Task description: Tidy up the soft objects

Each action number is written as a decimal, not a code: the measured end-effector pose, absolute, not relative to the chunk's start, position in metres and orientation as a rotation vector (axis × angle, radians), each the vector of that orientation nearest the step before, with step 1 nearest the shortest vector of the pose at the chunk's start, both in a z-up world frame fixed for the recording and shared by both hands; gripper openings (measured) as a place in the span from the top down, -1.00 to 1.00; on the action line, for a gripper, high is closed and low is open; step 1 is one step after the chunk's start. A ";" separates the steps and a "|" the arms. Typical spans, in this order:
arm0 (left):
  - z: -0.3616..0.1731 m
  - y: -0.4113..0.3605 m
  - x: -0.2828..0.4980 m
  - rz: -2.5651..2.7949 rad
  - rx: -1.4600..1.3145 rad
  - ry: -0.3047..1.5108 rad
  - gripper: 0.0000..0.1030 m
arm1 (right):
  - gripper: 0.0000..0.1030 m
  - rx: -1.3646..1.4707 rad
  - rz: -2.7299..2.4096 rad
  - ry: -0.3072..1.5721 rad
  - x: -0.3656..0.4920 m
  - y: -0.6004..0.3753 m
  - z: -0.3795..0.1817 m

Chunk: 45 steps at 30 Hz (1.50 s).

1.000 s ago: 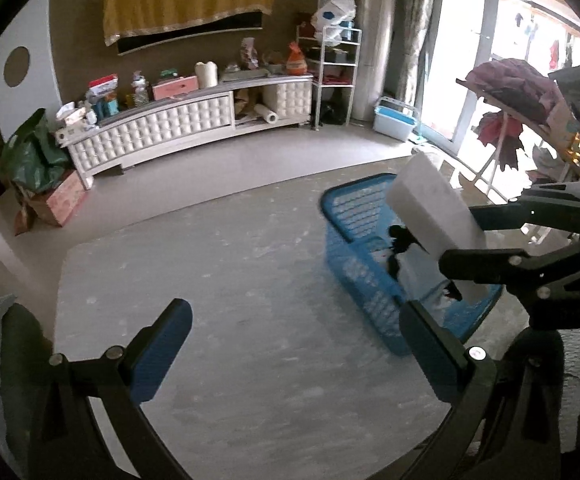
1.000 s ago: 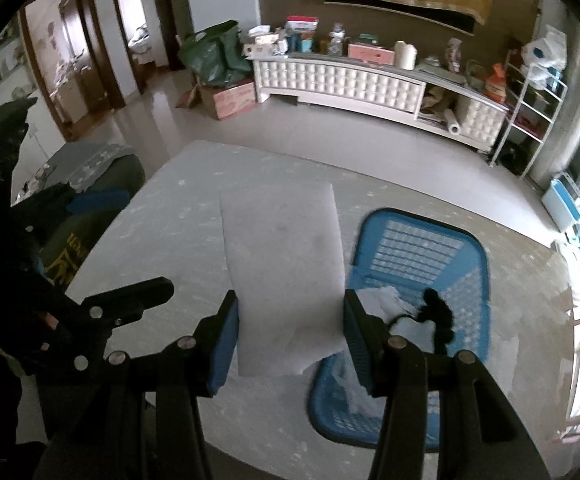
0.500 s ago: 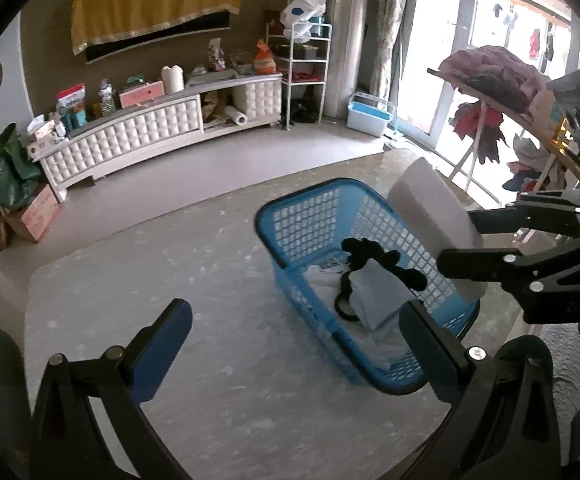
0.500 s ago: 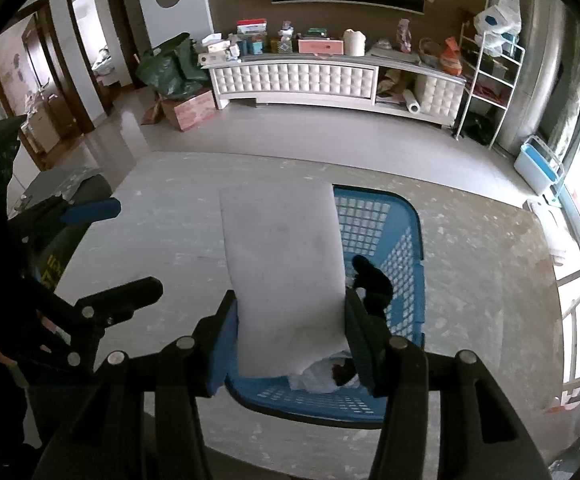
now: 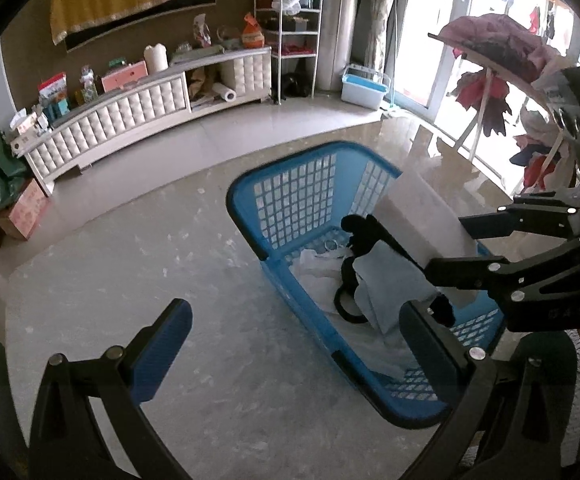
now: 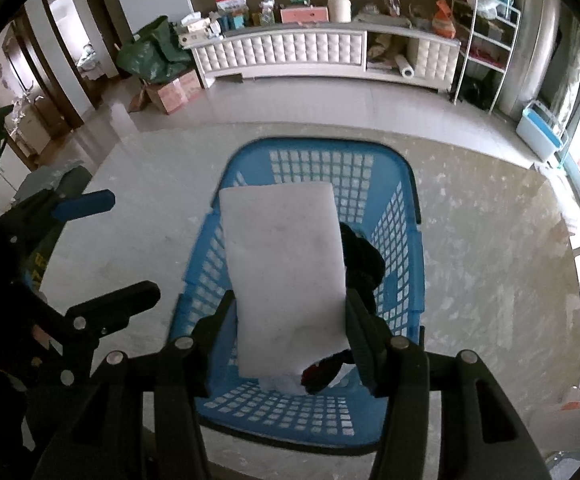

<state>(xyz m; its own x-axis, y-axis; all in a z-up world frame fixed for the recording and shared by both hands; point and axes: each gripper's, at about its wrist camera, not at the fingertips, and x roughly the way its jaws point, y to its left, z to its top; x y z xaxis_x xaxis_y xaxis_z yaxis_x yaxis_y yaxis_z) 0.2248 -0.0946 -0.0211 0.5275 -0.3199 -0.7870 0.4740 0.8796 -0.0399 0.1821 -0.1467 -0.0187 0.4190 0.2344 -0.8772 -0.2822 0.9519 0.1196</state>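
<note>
My right gripper [image 6: 290, 312] is shut on a white rectangular foam block [image 6: 286, 280], which hangs tilted over the blue mesh basket [image 6: 394, 240]. In the left wrist view the same block [image 5: 422, 216] sits between the right gripper's [image 5: 444, 246] black fingers, above the basket's [image 5: 250, 188] right side. Inside the basket lie white cloths, a pale blue cloth [image 5: 386, 280] and a black soft item [image 5: 362, 232]. My left gripper [image 5: 294, 320] stands open and empty, low over the grey surface, its right finger against the basket's near corner.
The basket rests on a mottled grey surface [image 5: 130, 280]. A white tufted cabinet [image 5: 130, 120] with clutter lines the far wall, with a wire shelf [image 5: 294, 40] and a pale blue bin [image 5: 364, 86] beside it. A clothes rack [image 5: 498, 48] stands at right, a green bag [image 6: 150, 56] at left.
Both grippers have come forward and down toward the basket. The white block, earlier left of the basket, now hangs over it. The left gripper stays open.
</note>
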 end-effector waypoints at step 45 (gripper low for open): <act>-0.004 -0.038 0.158 -0.431 0.057 0.749 -1.00 | -0.99 0.099 0.150 0.858 0.073 -0.160 0.022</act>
<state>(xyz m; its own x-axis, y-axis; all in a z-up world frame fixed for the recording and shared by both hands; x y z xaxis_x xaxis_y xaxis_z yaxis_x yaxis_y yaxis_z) 0.1578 -0.0382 -0.0038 0.6490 -0.3594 -0.6705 0.3996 0.9111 -0.1015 0.0734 -0.1601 0.0216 0.6444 0.1713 -0.7452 -0.0915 0.9849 0.1472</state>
